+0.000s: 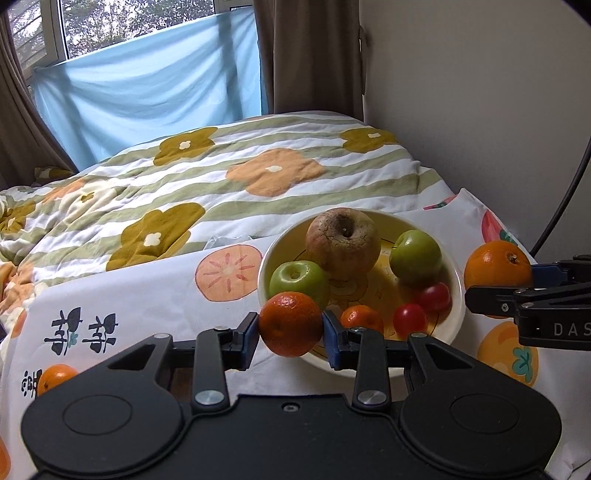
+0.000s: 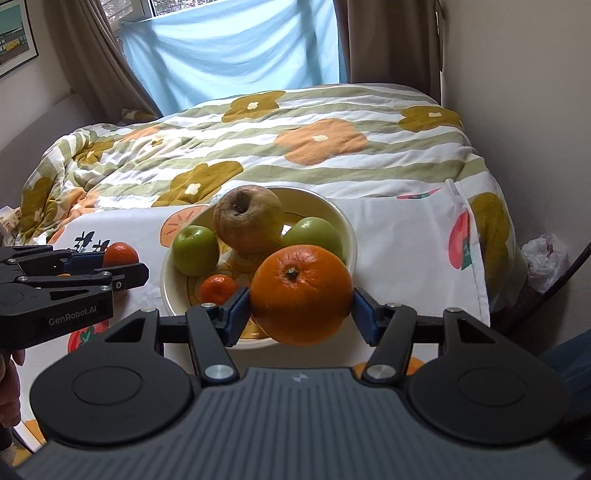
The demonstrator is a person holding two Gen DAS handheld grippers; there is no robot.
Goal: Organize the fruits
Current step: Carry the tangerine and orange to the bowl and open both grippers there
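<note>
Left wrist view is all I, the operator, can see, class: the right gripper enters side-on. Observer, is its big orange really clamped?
Observer: Yes, the right gripper has a blue pad on each side of the large orange.
Operator: Is anything beyond the table's right edge?
Observer: A crumpled plastic bag sits there.
Operator: And on the left wall?
Observer: A framed picture hangs there.
</note>
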